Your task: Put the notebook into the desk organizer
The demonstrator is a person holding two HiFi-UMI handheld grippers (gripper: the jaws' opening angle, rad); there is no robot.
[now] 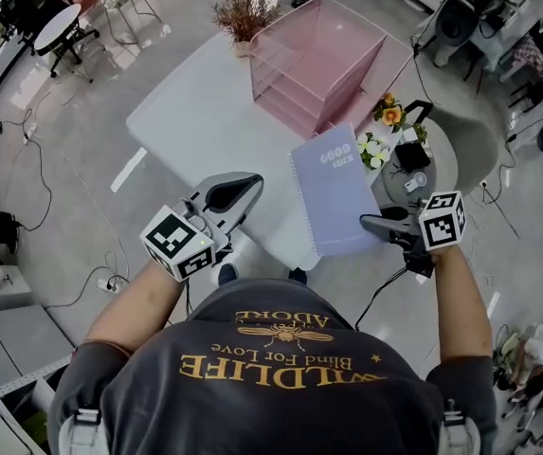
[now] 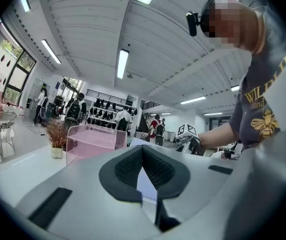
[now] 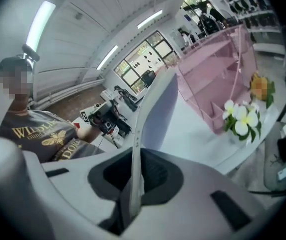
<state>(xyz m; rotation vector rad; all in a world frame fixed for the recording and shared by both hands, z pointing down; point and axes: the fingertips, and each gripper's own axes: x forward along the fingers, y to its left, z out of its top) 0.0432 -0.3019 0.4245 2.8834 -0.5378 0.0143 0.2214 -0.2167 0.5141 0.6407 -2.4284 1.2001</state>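
Notebook (image 1: 333, 192): lavender, pinched at its near edge by your right gripper (image 1: 381, 224), over the near corner of the table (image 1: 195, 112). Pickup looks done; the carry and insertion remain. Desk organizer (image 1: 318, 60): pink, at the far end, well apart. Left gripper (image 1: 238, 192): jaws together, holding nothing. The organizer's tier contents are hard to make out.
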